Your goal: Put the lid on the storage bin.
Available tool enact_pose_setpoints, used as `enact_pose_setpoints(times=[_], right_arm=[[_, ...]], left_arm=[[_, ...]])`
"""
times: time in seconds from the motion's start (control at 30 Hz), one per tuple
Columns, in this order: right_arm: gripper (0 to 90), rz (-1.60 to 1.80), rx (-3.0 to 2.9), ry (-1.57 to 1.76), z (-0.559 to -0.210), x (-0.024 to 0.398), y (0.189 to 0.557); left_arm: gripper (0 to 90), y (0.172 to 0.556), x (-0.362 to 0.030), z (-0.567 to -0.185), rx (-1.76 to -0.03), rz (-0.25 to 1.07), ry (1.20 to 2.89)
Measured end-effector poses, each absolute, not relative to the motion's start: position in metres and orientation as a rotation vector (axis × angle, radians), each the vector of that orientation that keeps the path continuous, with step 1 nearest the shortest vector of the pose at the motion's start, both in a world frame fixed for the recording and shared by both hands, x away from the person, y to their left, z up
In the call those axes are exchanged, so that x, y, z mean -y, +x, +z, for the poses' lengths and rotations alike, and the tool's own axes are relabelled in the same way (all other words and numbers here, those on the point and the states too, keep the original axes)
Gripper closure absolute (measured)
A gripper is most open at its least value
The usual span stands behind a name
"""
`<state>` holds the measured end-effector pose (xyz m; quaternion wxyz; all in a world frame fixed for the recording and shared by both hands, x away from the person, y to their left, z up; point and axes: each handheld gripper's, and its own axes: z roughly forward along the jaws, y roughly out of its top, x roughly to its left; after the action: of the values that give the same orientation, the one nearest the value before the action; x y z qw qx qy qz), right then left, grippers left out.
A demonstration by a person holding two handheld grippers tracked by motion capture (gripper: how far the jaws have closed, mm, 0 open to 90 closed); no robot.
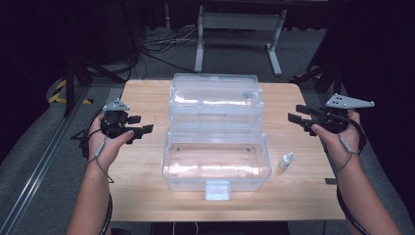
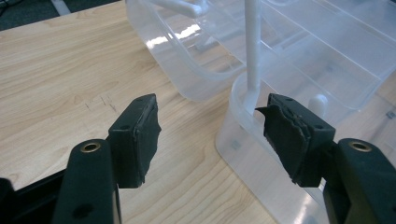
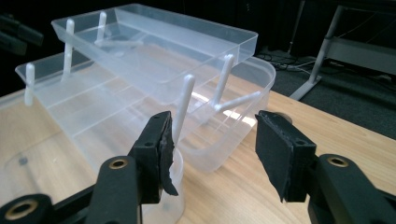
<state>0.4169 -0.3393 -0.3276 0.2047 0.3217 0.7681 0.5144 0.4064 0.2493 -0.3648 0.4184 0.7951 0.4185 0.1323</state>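
Item: clear plastic tackle box, standing open at the middle of the bench, its trays fanned up toward the far edge. From the high view I log a small white dropper bottle on the bench just right of the box, and a white latch on the box's near wall. The left tool's view gives the box's left end wall and a white tray arm close up. The right tool's view gives the stacked trays from the side. Left tool: left of the box, wide, empty, touching nothing. Right tool: right of the box, wide, empty.
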Motion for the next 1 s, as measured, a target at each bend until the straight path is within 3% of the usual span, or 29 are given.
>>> enact_pose_setpoints(times=[0.27, 0.47, 1.0], right_arm=[[50.8, 1.296, -2.313, 0.839, -0.326, 0.340, 0.409], [59.2, 1.162, -2.415, 0.768, -0.322, 0.338, 0.407], [59.3, 0.840, -2.657, 0.703, -0.327, 0.325, 0.414]], left_arm=[[35.1, 0.406, -0.249, -0.366, -1.042, 0.311, 2.030], [35.6, 0.404, -0.252, -0.363, -1.049, 0.324, 2.015], [35.3, 0.403, -0.258, -0.363, -1.084, 0.303, 1.998]])
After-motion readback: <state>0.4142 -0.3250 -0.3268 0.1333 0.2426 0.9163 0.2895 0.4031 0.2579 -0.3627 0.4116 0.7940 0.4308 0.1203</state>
